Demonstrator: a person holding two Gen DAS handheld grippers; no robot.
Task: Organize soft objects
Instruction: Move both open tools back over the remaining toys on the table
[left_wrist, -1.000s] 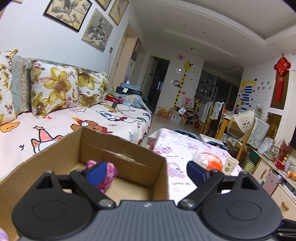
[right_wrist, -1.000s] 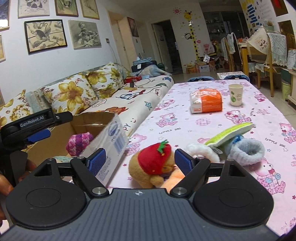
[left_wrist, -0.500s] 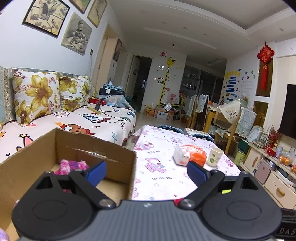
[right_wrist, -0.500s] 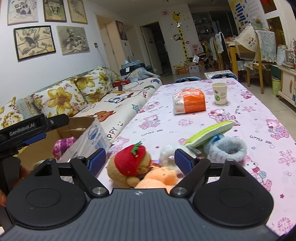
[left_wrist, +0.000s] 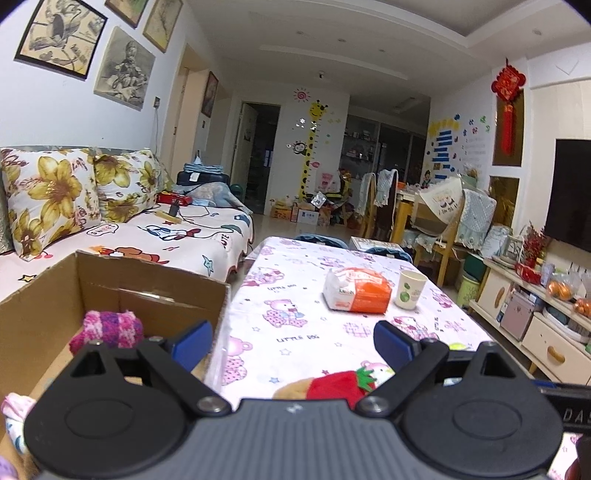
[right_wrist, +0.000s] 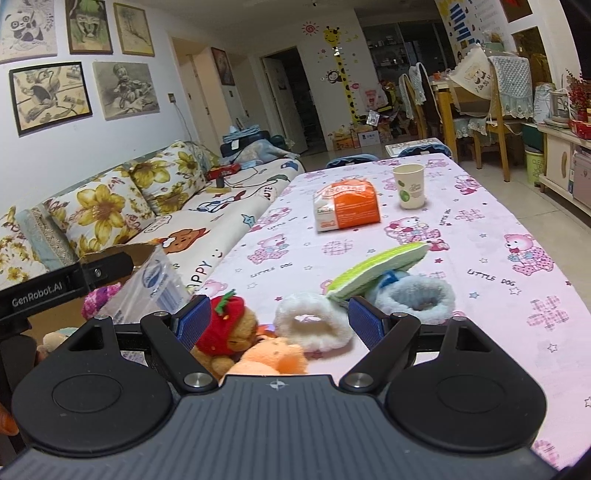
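Note:
A cardboard box stands at the table's left edge with a pink knitted piece inside. My left gripper is open and empty above the box's right wall. My right gripper is open and empty over a pile of soft things: a bear with a red strawberry hat, an orange plush, a white fluffy ring, a blue fluffy ring and a green pad. The bear also shows in the left wrist view.
The table has a pink bear-print cloth. An orange-and-white tissue pack and a paper cup stand further back. A sofa with flowered cushions runs along the left. Chairs stand beyond the table.
My left gripper has swung right, from over the box interior to over its right wall and the table. My right gripper has moved a little forward over the soft toys.

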